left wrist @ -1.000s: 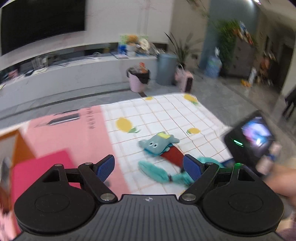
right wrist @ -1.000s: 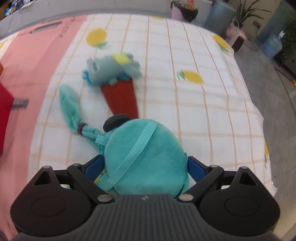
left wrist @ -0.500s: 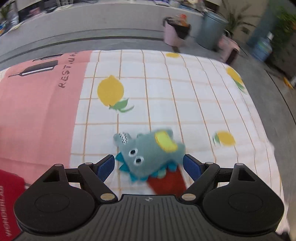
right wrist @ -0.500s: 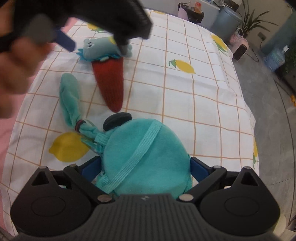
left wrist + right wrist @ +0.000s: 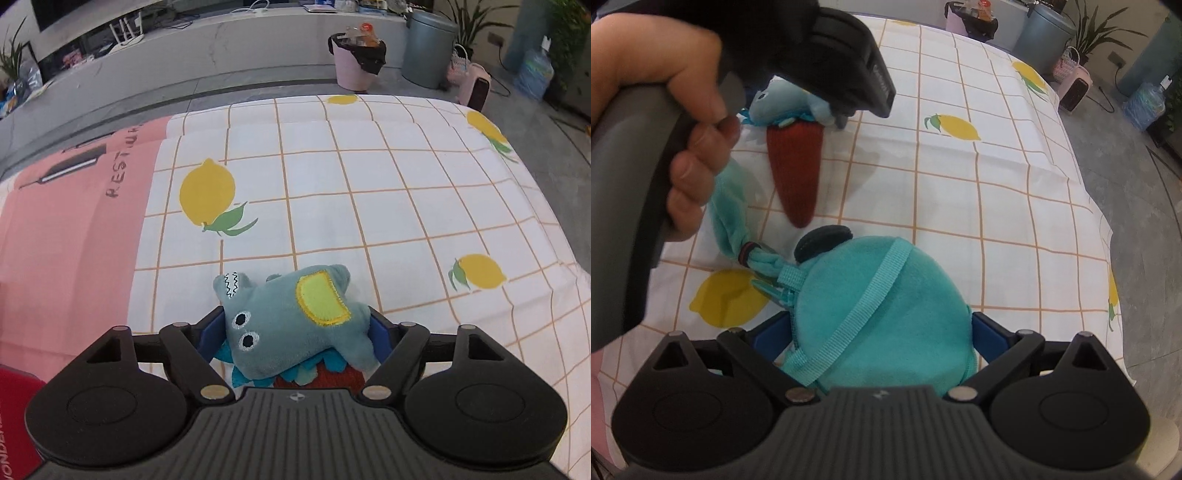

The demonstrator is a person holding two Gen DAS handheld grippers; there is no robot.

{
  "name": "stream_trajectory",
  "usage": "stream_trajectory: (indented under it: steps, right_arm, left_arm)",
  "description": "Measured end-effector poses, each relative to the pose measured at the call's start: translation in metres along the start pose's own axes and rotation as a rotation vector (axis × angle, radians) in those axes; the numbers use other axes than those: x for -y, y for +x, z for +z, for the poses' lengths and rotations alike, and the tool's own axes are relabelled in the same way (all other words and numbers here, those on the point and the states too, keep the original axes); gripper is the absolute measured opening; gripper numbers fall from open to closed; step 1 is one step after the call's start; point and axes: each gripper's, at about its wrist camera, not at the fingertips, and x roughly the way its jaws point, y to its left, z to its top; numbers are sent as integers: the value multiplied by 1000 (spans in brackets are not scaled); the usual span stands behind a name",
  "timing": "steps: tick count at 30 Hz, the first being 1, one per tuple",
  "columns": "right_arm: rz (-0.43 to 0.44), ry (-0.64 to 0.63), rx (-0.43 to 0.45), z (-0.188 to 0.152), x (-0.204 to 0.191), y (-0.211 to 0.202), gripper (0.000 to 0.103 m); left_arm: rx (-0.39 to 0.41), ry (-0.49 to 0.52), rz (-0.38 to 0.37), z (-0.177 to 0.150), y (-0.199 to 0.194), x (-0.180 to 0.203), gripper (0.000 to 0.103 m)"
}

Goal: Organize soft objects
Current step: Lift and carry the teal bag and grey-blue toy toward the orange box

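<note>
- The grey-blue plush creature with a yellow felt patch and embroidered eyes is seen lying on the white lemon-print checked cloth that covers the counter, at about 6 o'clock in the left wrist view, resting on the top end of a dark red carrot-shaped plush.
- The left gripper is set around the creature, its jaws having just been closing; the blue pads are seen right against the plush flanks, but it cannot be told whether a firm pinch is made yet.
- The right gripper is closed on the round teal plush pouch with a webbing strap, whose knotted teal tail runs out toward 10 o'clock, close by the carrot's tip.
- The step in hand is judged to be the grasp of the creature; the closing is best finished until the stuffing is visibly squeezed, since soft filling yields and a light hold may slip.
- The grip is best kept across the body, clear of the carrot beneath, unless the two are joined, which cannot be told.
- A straight lift is advised, with the left handle held by the person's hand kept clear of the pouch's tail.
</note>
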Motion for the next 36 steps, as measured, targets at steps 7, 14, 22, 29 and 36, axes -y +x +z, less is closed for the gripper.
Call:
stream_trajectory:
  steps: [7,14,22,29,36]
  right_arm:
    - [11,14,21,0,1,-5,92]
    - [67,96,72,7,3,-19,89]
    - [60,218,200,29,-12,-72,88]
    - [200,205,383,62,-71,-159,88]
    - [282,19,499,103,-190,-220,88]
  left_arm:
    - [6,38,-34,-7,-16,-15,85]
    - [85,75,-86,-10,-58,-37,85]
    - [245,26,-179,7,-151,-98,85]
    - [425,-7,-87,8,-234,-203,85]
    - [482,-47,90,-32,-271,-315,85]
